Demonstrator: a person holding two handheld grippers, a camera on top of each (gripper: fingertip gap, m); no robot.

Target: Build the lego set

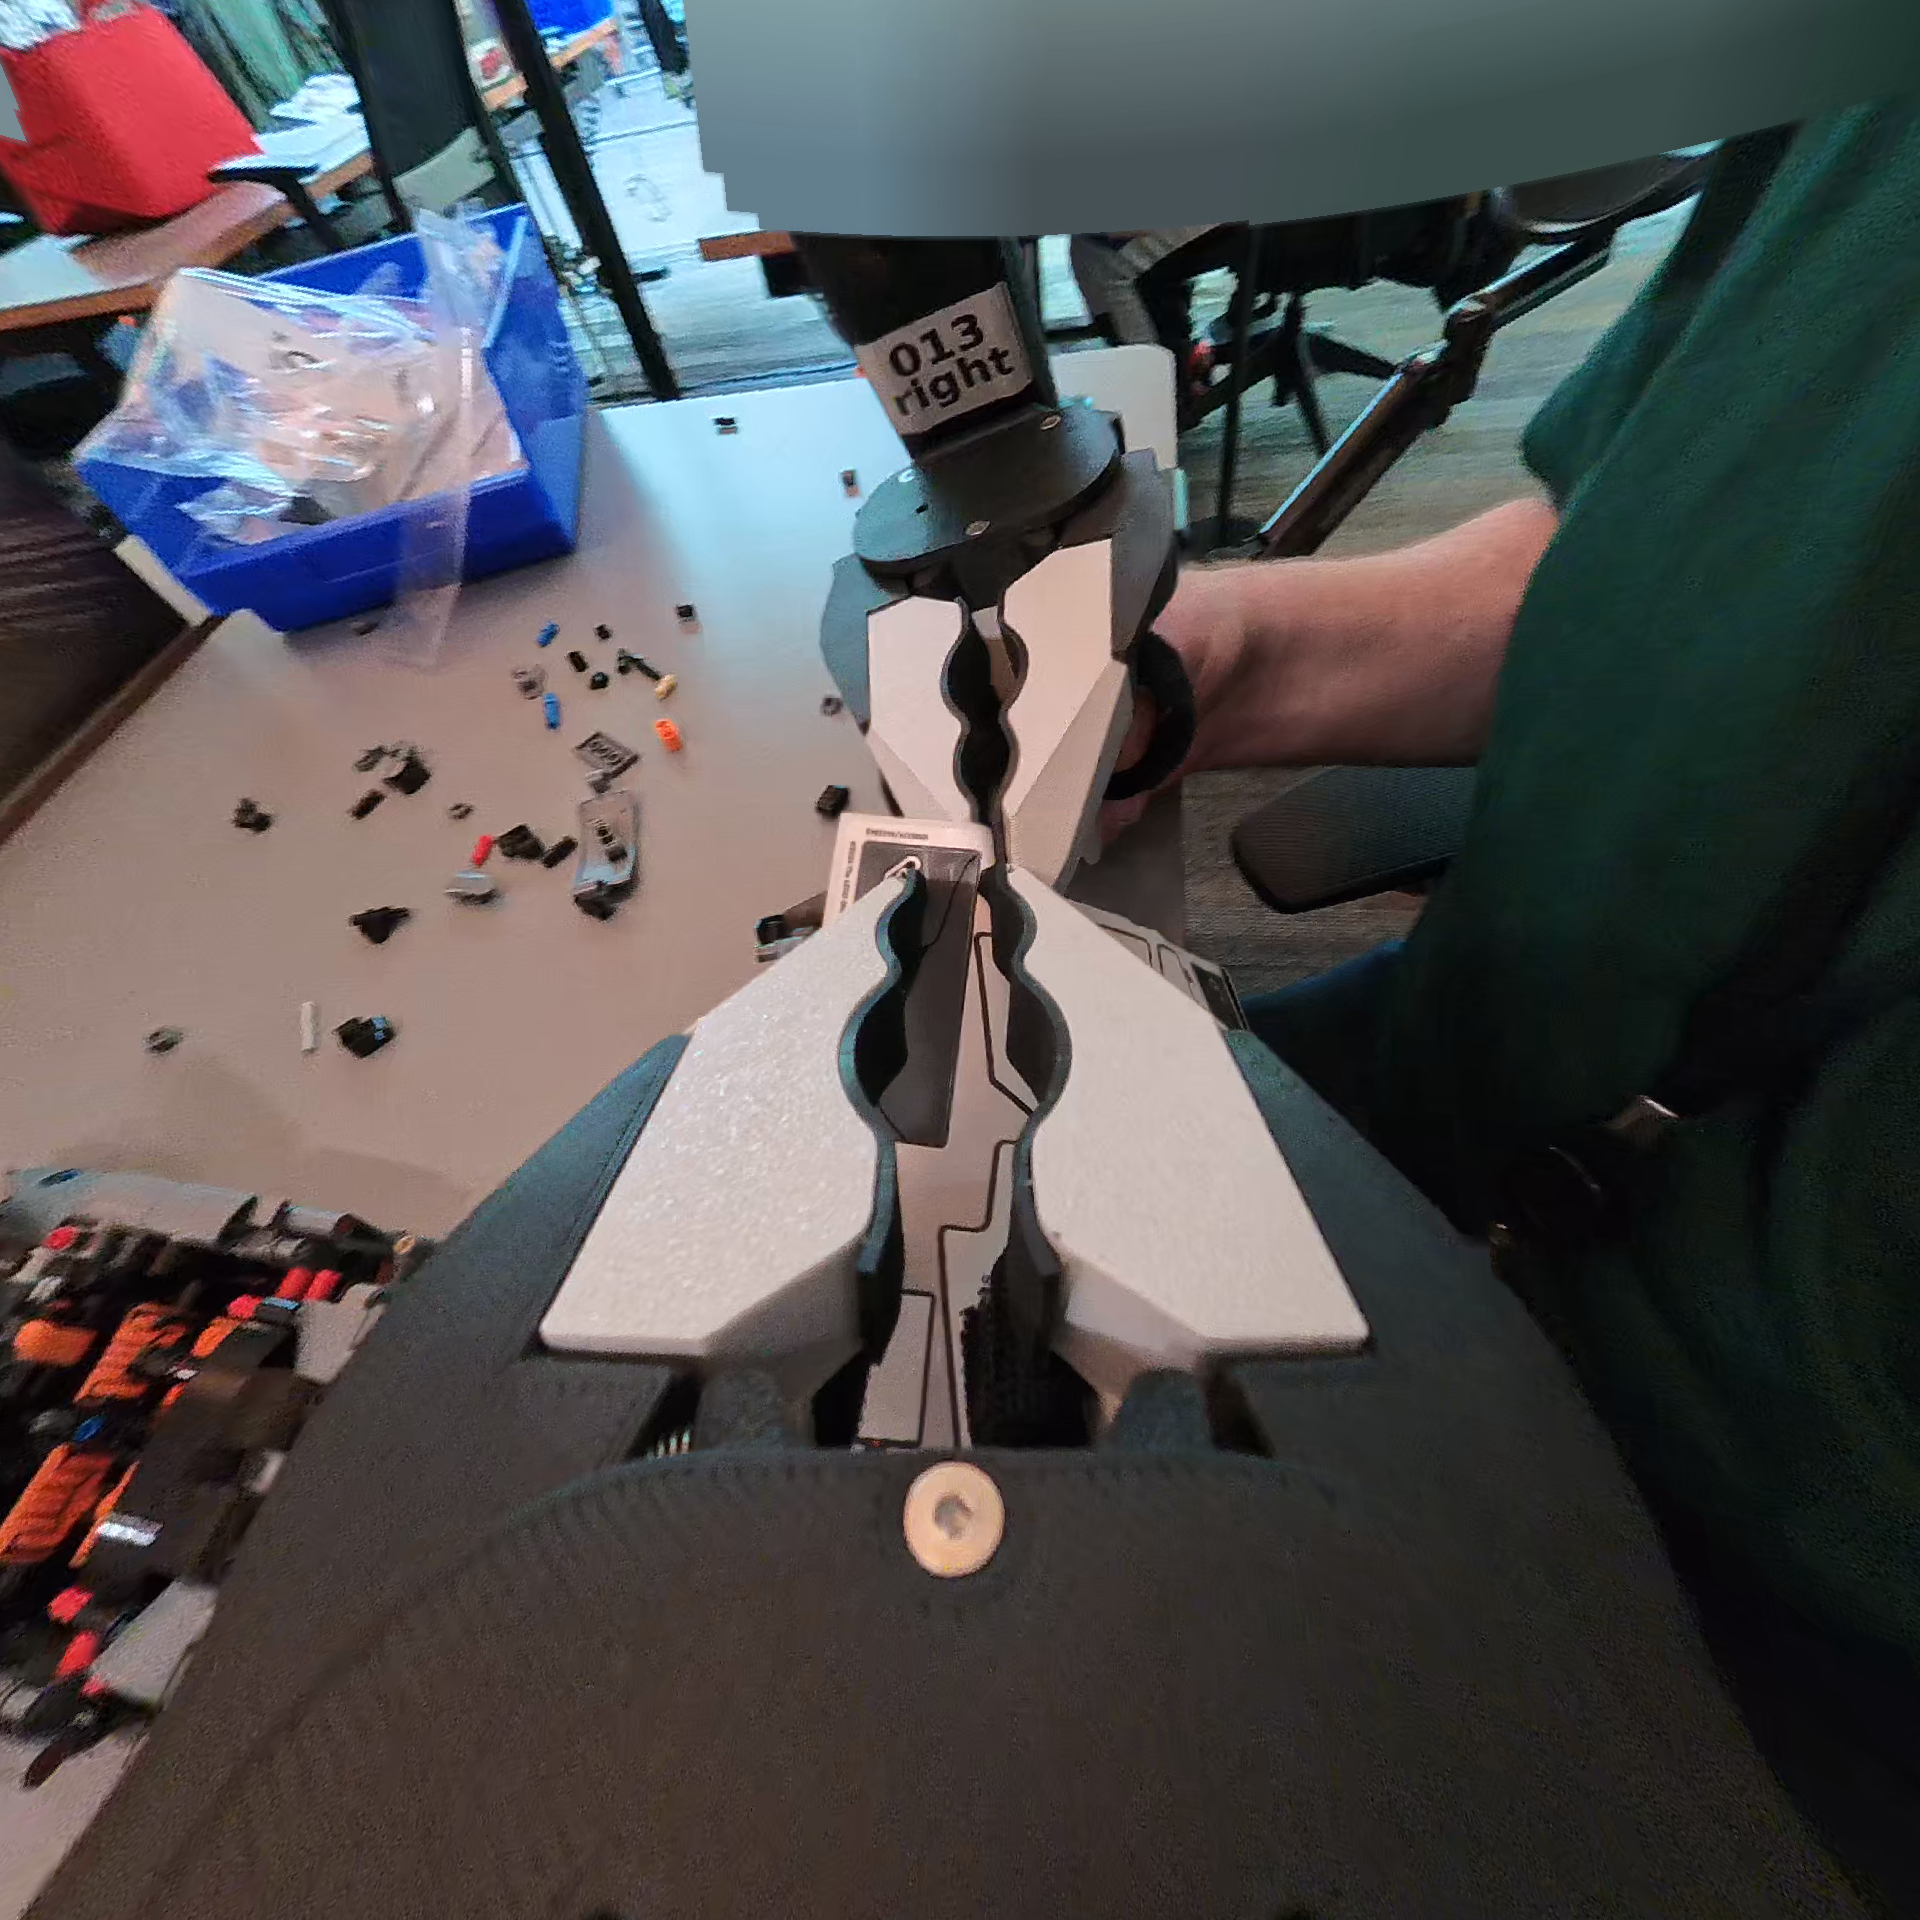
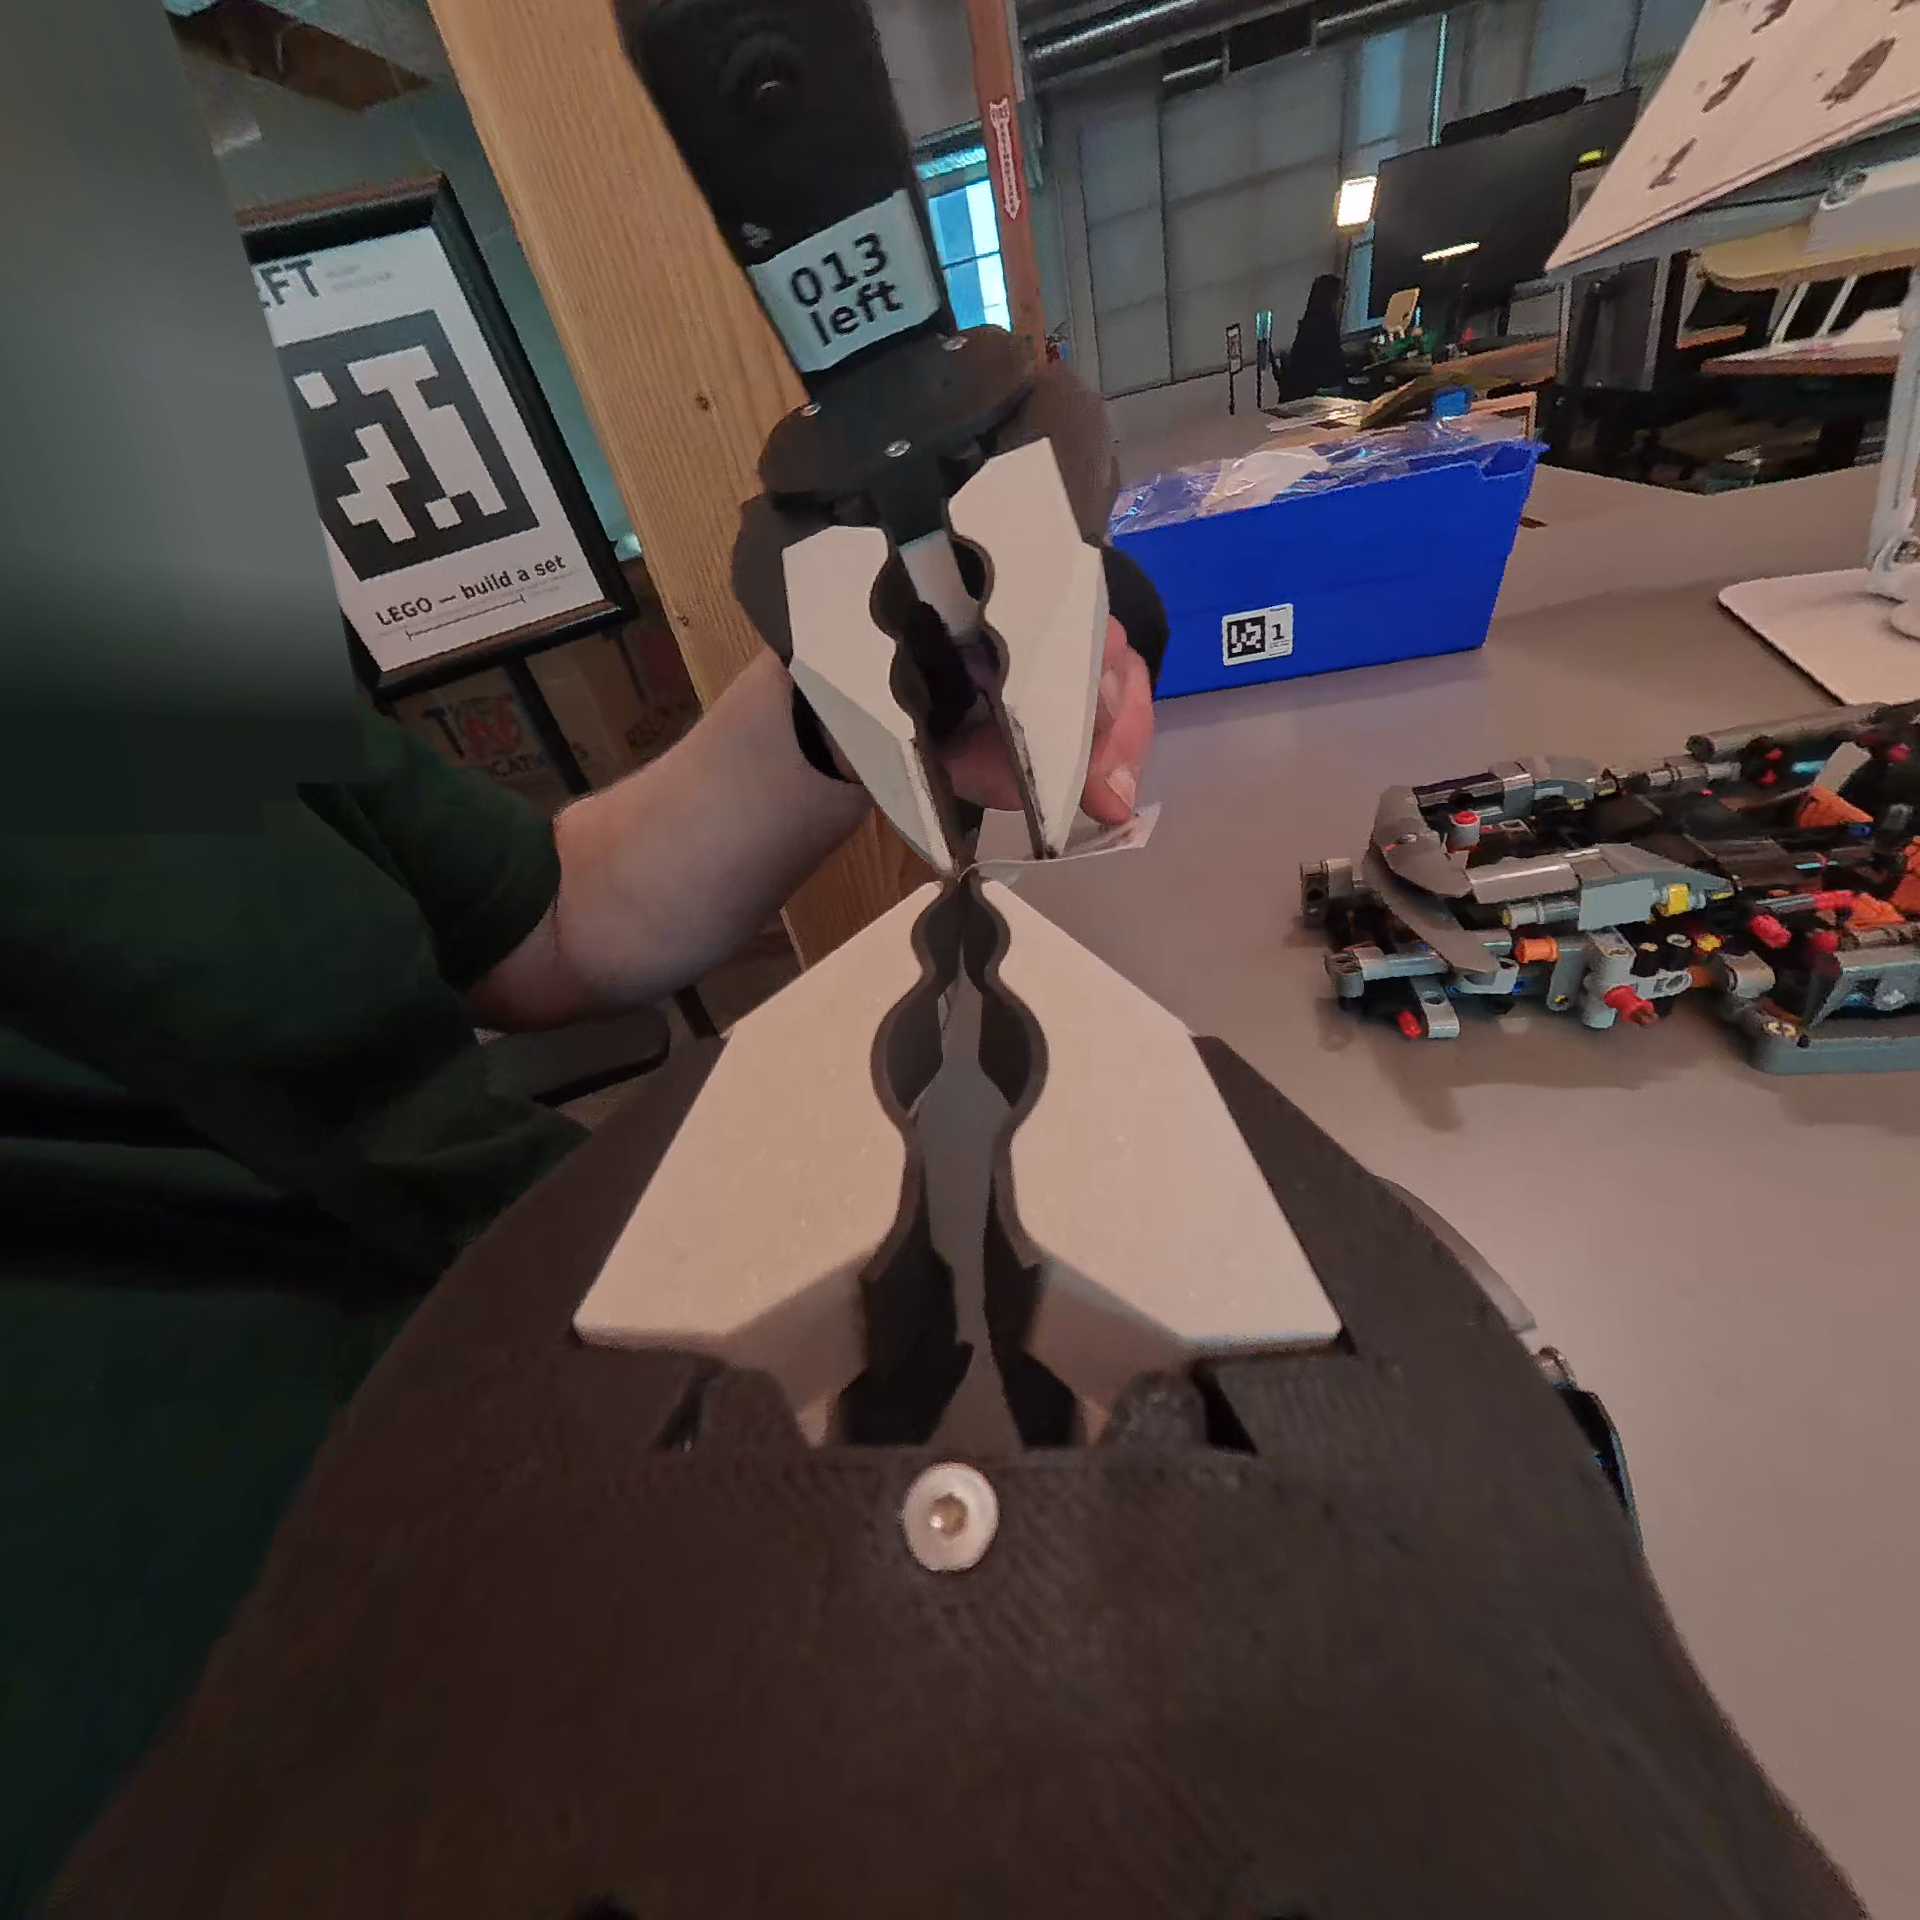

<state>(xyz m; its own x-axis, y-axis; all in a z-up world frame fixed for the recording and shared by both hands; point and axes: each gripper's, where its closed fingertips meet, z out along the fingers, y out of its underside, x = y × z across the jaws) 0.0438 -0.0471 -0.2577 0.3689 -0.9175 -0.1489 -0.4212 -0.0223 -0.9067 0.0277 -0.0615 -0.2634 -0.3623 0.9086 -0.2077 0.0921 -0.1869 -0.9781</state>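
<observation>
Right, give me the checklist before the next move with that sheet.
1. Right tool tips closed: ok.
2. Right tool pinching the sheet: cannot tell; its tips meet at the sheet's edge.
3. Left tool gripping the sheet: cannot tell; a gap shows between its fingers.
4. Model resting on the table, apart from both tools: ok.
5. Parts gathered: not ok; they lie scattered over the table.
</observation>
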